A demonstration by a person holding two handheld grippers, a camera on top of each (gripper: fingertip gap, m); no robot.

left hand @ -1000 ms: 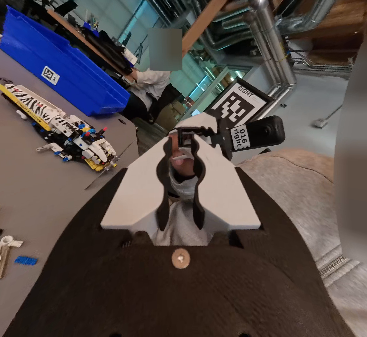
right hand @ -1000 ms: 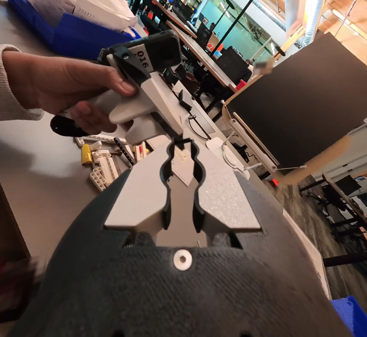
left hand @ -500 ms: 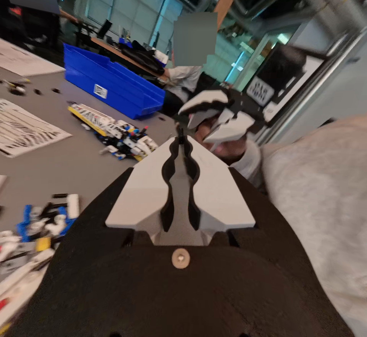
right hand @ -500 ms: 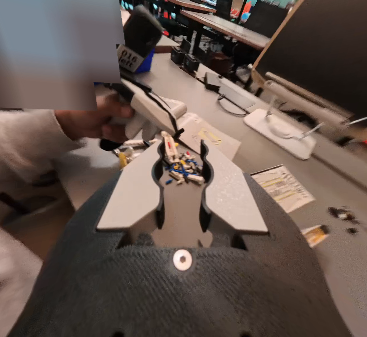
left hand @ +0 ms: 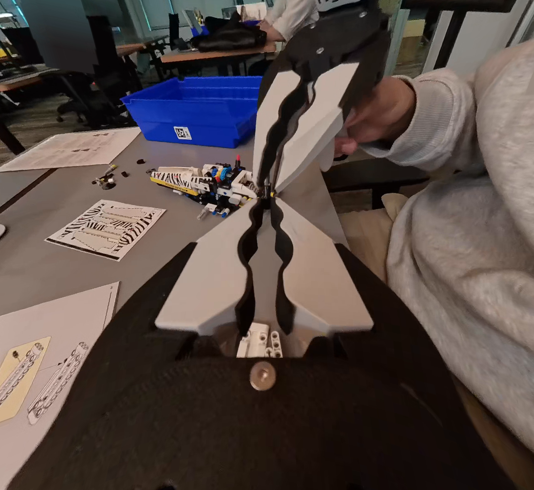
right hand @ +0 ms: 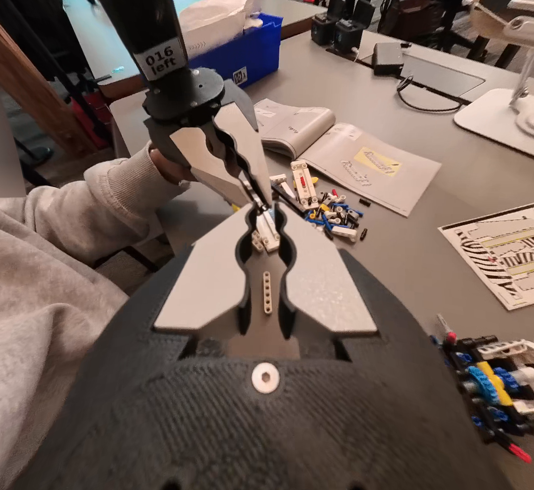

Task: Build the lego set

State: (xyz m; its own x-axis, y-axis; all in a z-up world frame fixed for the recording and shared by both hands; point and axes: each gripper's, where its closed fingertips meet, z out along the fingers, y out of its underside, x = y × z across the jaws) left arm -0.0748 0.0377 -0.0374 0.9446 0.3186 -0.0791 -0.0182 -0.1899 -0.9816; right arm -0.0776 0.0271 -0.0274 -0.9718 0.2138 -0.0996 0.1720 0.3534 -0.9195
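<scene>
A grey table (right hand: pixel 404 245) carries the work, with a blue bin (left hand: pixel 199 106) at 12 o'clock in the left wrist view. An open instruction booklet (right hand: pixel 341 155) lies at 1 o'clock in the right wrist view, a zebra-striped sticker sheet (left hand: pixel 107 229) at 9 o'clock in the left. The partly built lego model (left hand: pixel 208 184), white with zebra panels, sits just beyond the meeting fingertips. Loose lego pieces (right hand: pixel 332 213) scatter near the booklet. The left gripper (left hand: pixel 265 203) and right gripper (right hand: pixel 264 209) meet tip to tip, both nearly clenched around a small dark part (left hand: pixel 267 190); which one actually grips it cannot be told.
</scene>
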